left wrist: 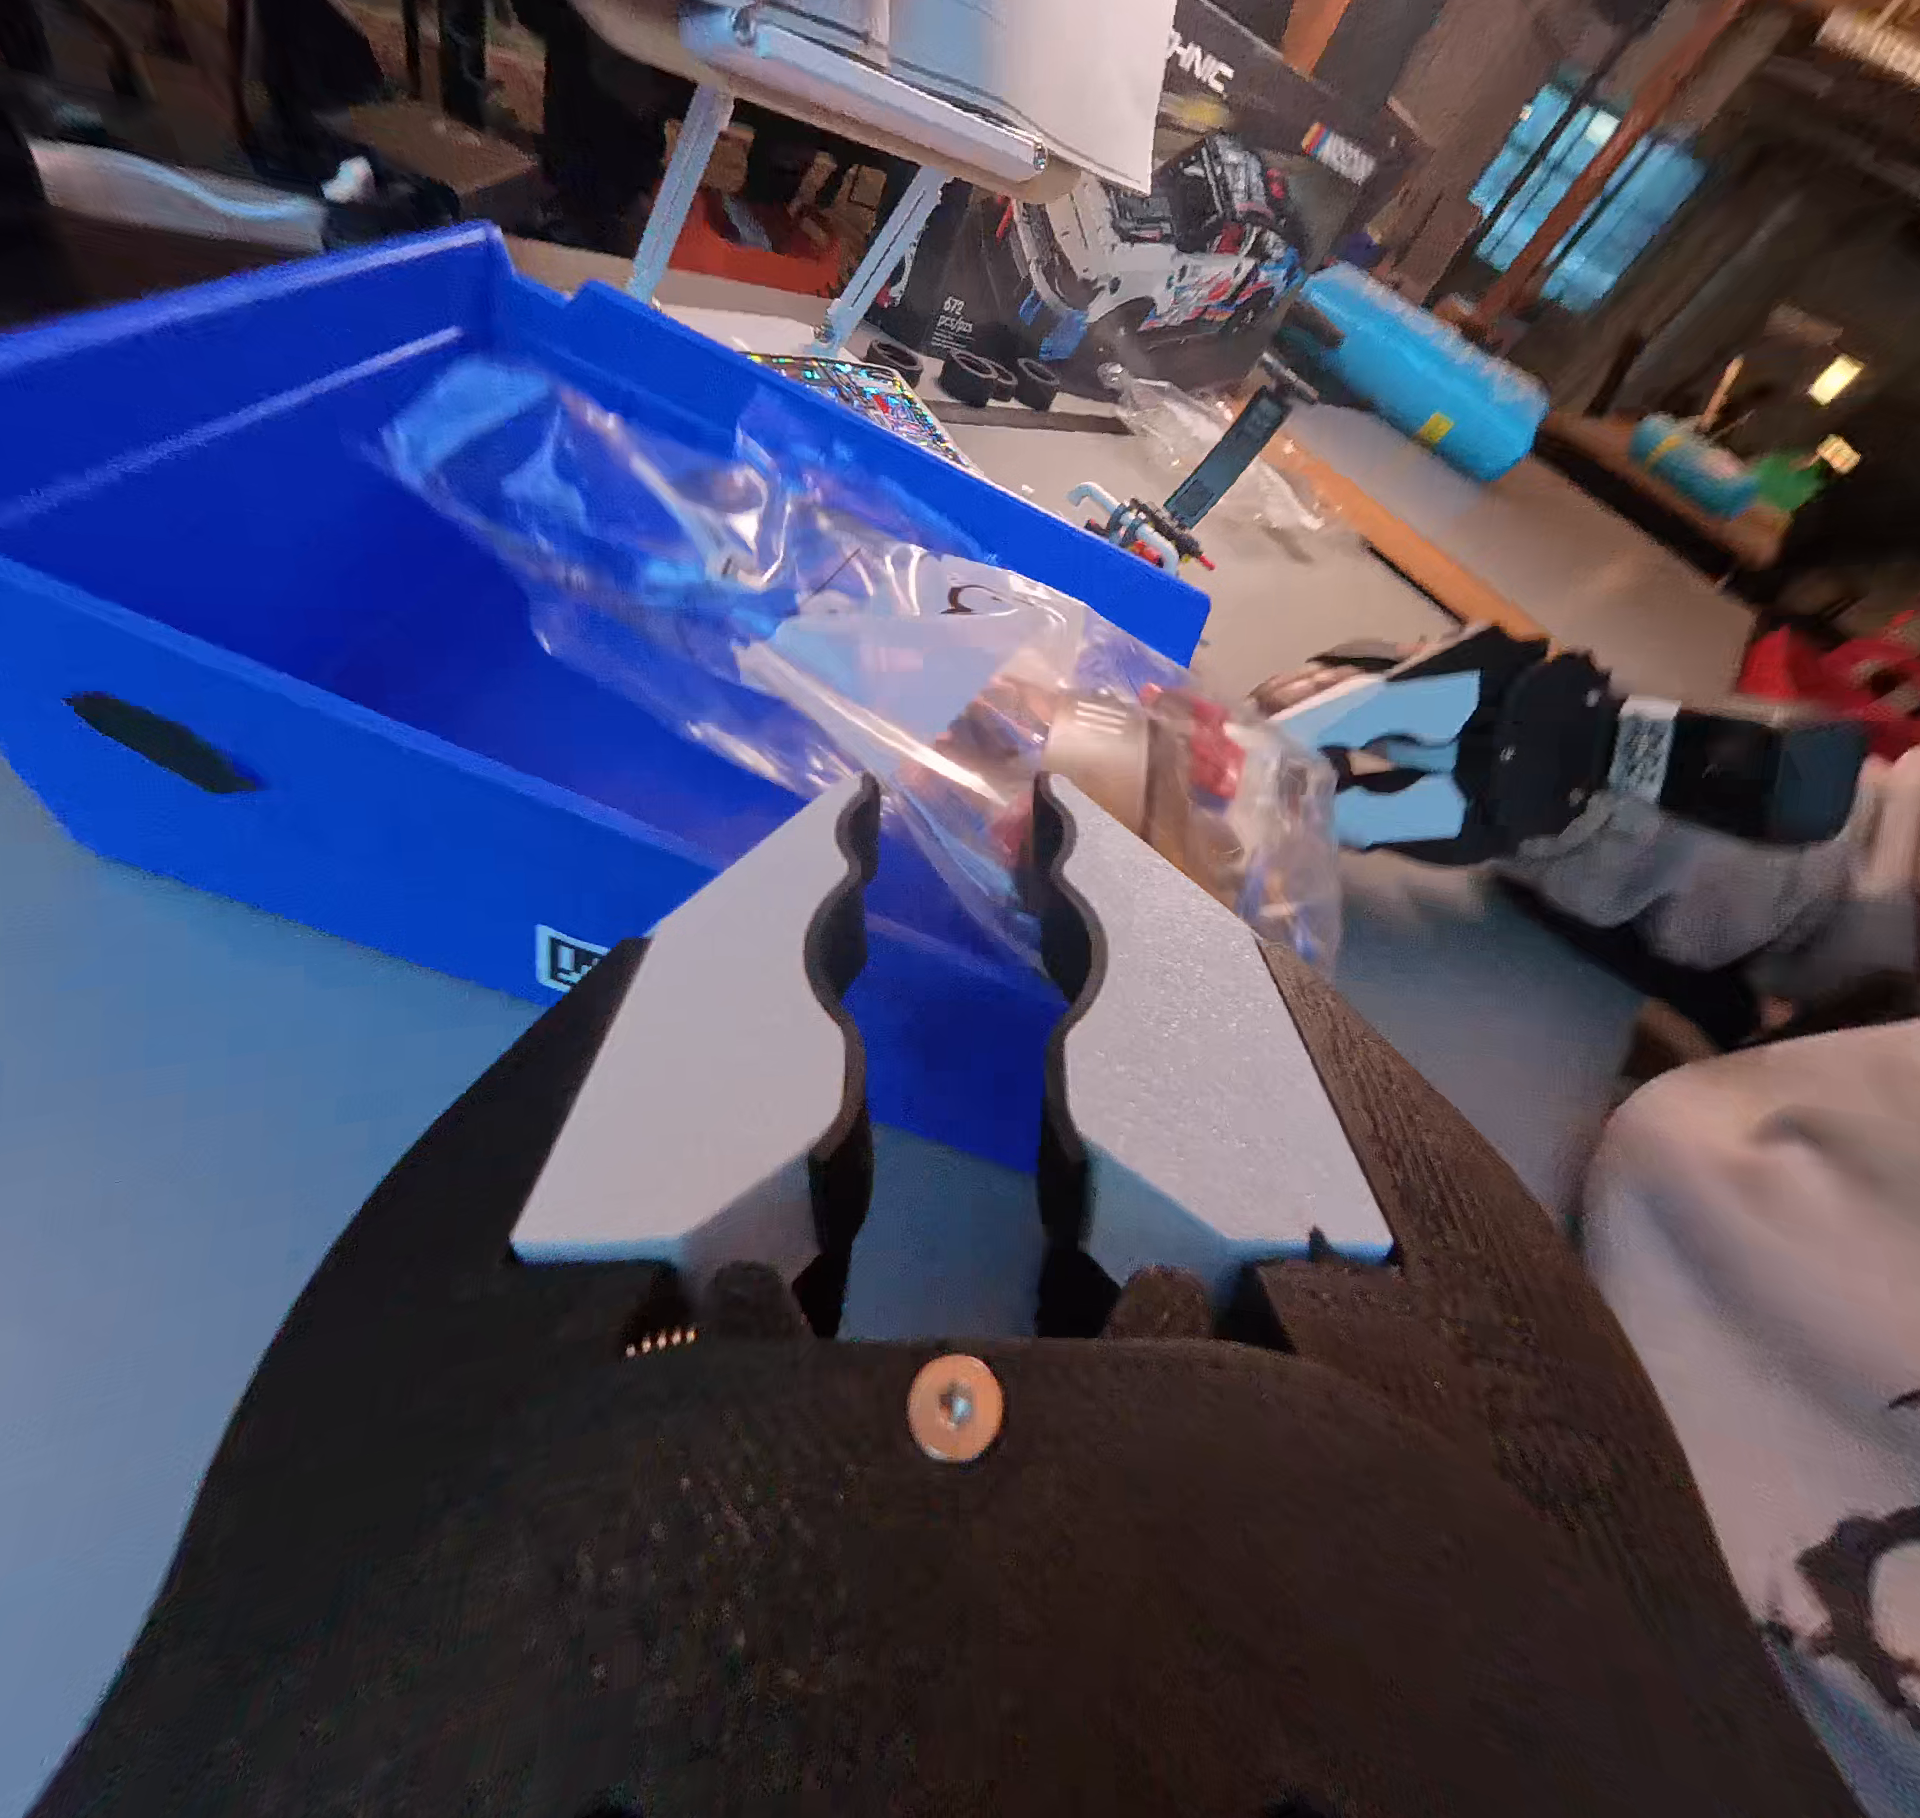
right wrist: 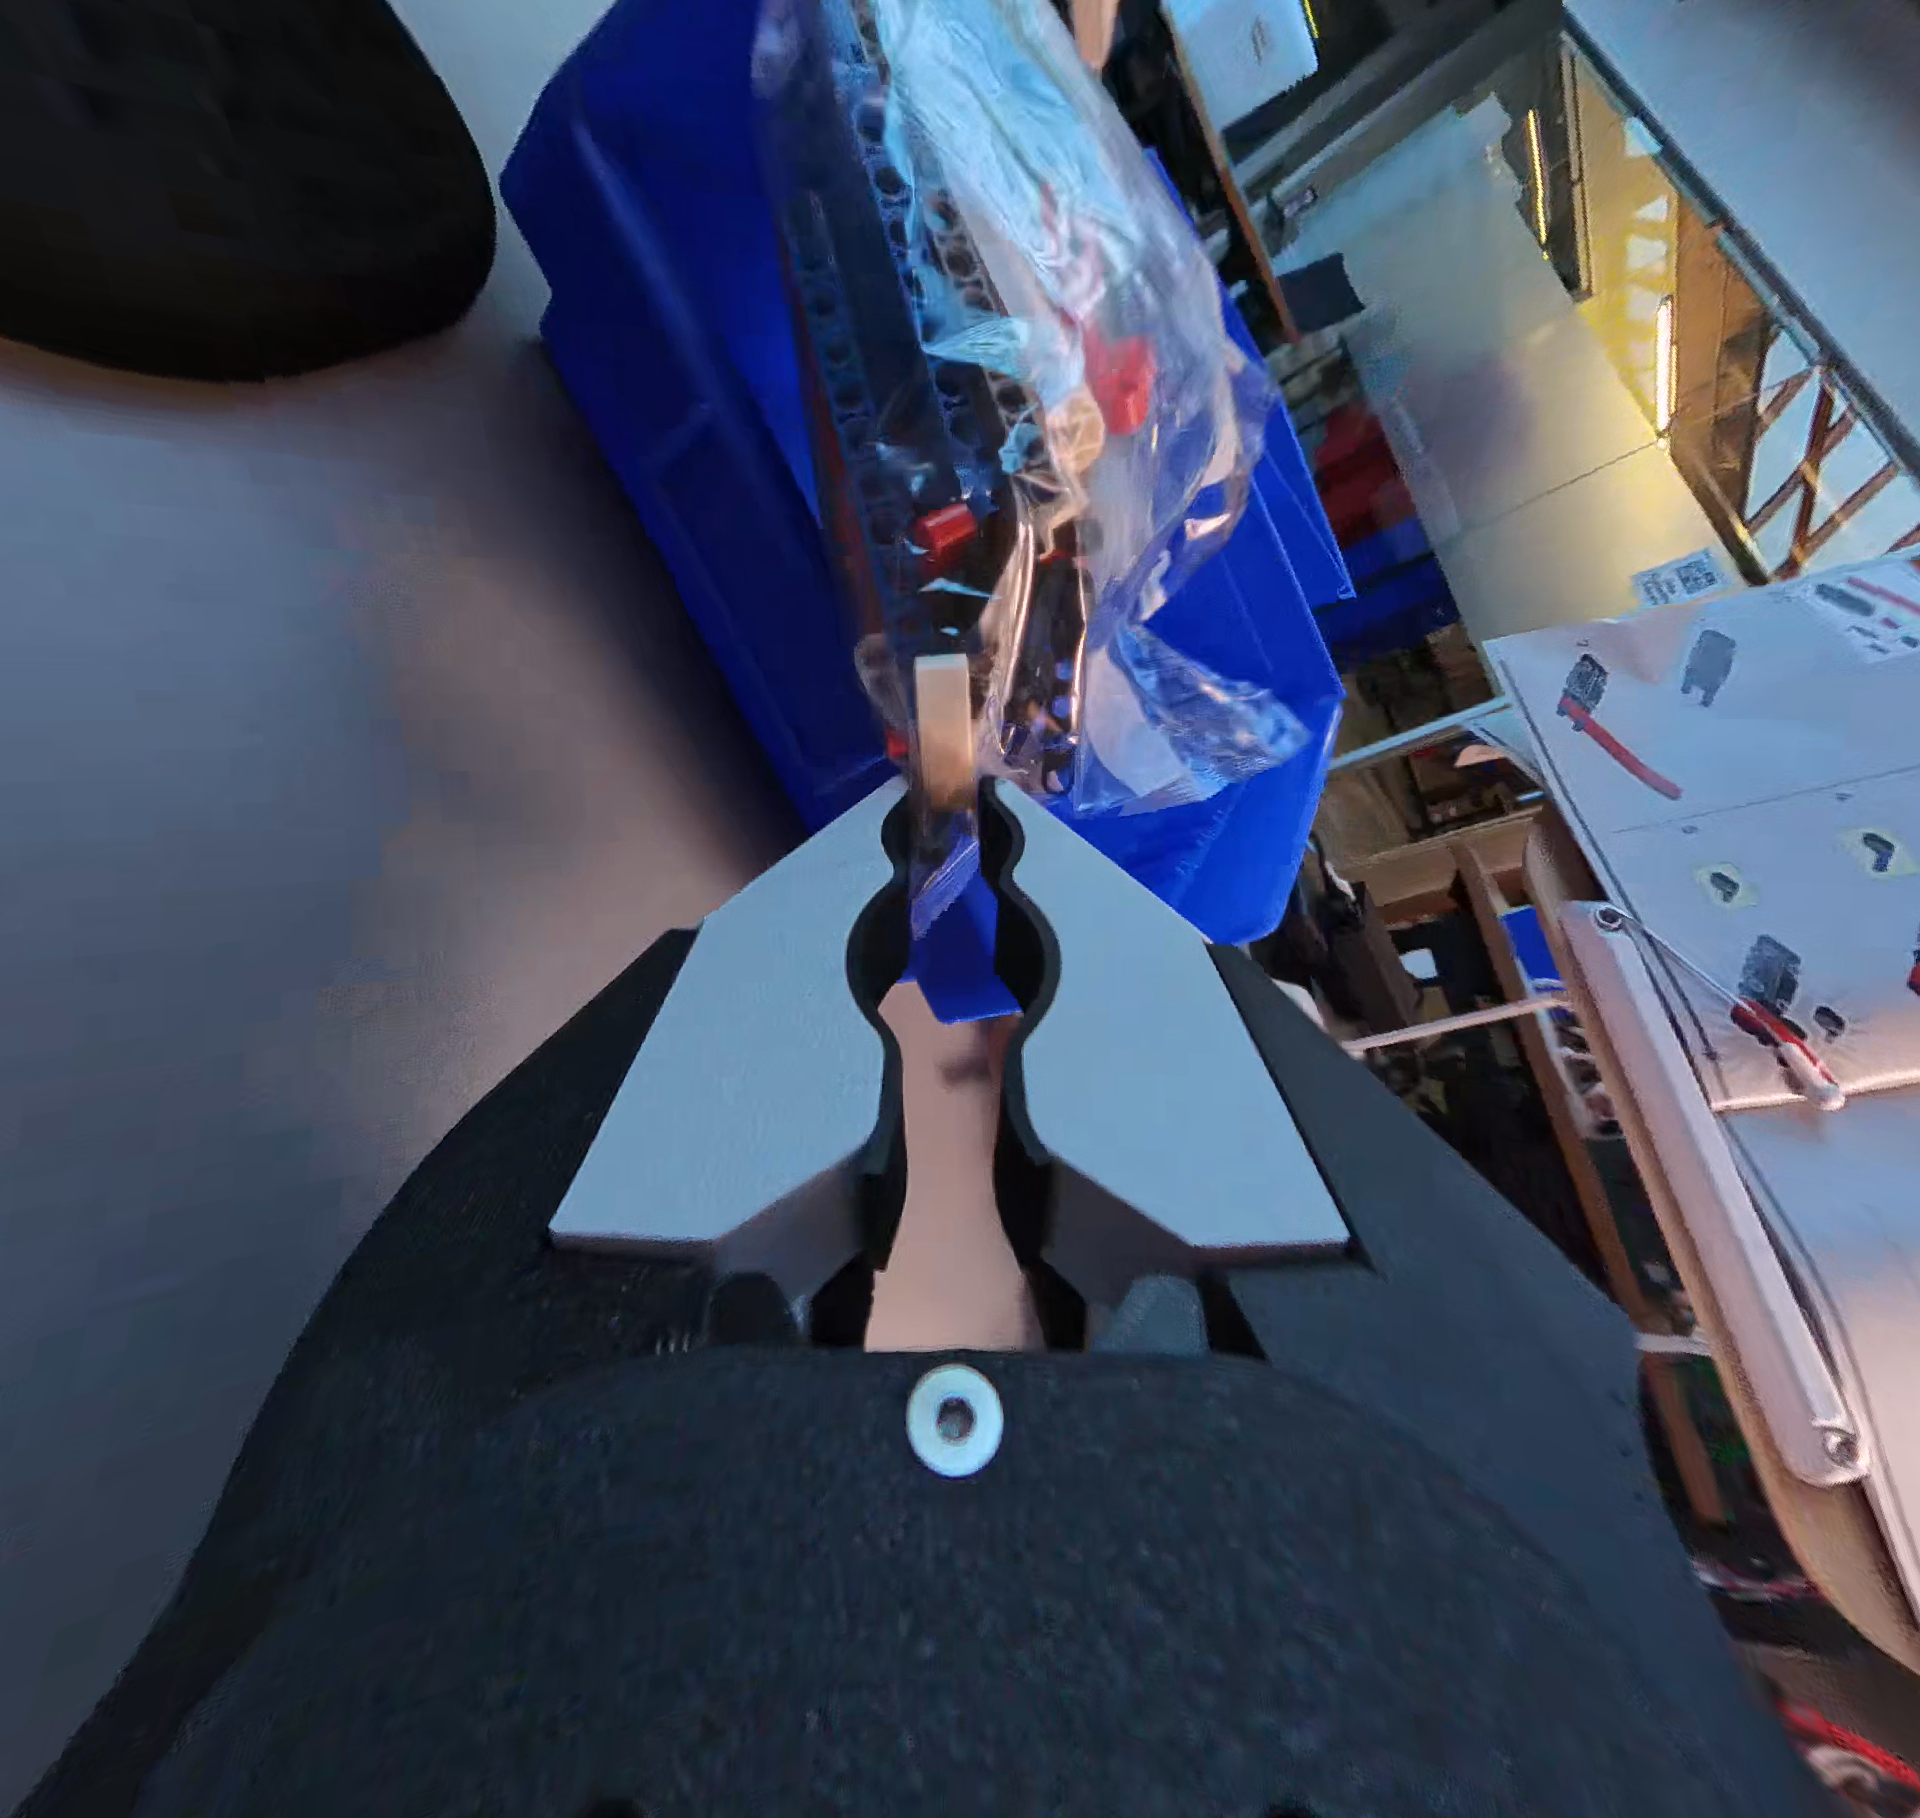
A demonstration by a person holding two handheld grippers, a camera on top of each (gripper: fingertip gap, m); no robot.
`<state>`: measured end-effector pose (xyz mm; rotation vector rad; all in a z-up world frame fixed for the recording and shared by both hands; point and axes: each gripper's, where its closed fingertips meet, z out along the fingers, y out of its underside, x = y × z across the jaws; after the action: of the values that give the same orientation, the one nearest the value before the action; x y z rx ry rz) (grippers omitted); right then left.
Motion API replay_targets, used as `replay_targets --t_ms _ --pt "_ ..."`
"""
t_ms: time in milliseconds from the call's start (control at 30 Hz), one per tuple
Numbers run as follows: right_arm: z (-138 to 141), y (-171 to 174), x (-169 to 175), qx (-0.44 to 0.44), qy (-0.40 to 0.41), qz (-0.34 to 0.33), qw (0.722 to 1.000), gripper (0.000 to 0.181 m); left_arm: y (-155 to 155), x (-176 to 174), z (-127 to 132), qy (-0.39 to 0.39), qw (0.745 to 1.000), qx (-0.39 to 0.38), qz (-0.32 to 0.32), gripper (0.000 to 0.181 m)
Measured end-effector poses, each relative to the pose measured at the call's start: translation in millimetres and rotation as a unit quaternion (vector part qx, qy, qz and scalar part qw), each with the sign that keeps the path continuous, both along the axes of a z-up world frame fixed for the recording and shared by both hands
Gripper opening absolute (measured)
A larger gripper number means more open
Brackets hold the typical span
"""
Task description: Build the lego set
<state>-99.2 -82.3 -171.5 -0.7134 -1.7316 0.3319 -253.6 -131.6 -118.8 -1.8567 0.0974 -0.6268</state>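
Lego parts, sealed in a crinkled clear plastic bag (right wrist: 997,397), hang over the open blue plastic bin (left wrist: 312,781). The right gripper (right wrist: 940,823) is clamped on the bag's near end; its long axis runs to twelve o'clock. The left gripper (left wrist: 951,812) stands apart around the film at twelve; contact is unclear. Motion blur hides most pieces.

A: How is the scene lit?

B: Dimly and unevenly; a cool bluish cast is laid over the table (left wrist: 156,1093), while warm yellow light is seen at the far right of the right wrist view.

A: Any glare?

B: Bright glints are caught on the bag (right wrist: 1039,334).

A: And sharpness?

B: The bag and the right gripper (left wrist: 1340,792) are smeared by motion blur. Straight lines are bent toward the edges by the wide lens.
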Motion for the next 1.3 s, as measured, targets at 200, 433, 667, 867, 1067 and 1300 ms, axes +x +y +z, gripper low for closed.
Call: replay_targets --t_ms 200,433,667,867,1067,1300 --pt "22.6 12.1 22.4 -0.145 0.005 0.022 0.989 0.004 -53.1 37.2 25.1 0.188 0.966 0.123 -0.129 0.044" --pt "45.8 16.5 22.7 -0.235 0.019 0.013 0.972 0.005 -78.9 98.0 -12.6 0.331 0.904 0.085 -0.257 0.044" --pt "60.2 14.1 14.4 -0.282 0.021 -0.001 0.959 0.005 -58.1 94.6 -52.2 0.531 0.83 0.097 -0.139 0.027" --pt "78.5 23.4 6.6 -0.317 0.019 -0.015 0.948 0.005 -45.9 74.5 -0.9 0.502 0.852 0.149 -0.004 0.0" --pt "123.4 37.1 -14.4 -0.337 0.017 -0.005 0.941 0.003 -16.5 28.6 86.8 0.367 0.914 0.17 0.027 0.0" --pt "152.5 50.7 -32.0 -0.338 0.023 -0.012 0.941 0.001 22.5 -8.1 123.3 0.318 0.934 0.157 0.026 0.0"
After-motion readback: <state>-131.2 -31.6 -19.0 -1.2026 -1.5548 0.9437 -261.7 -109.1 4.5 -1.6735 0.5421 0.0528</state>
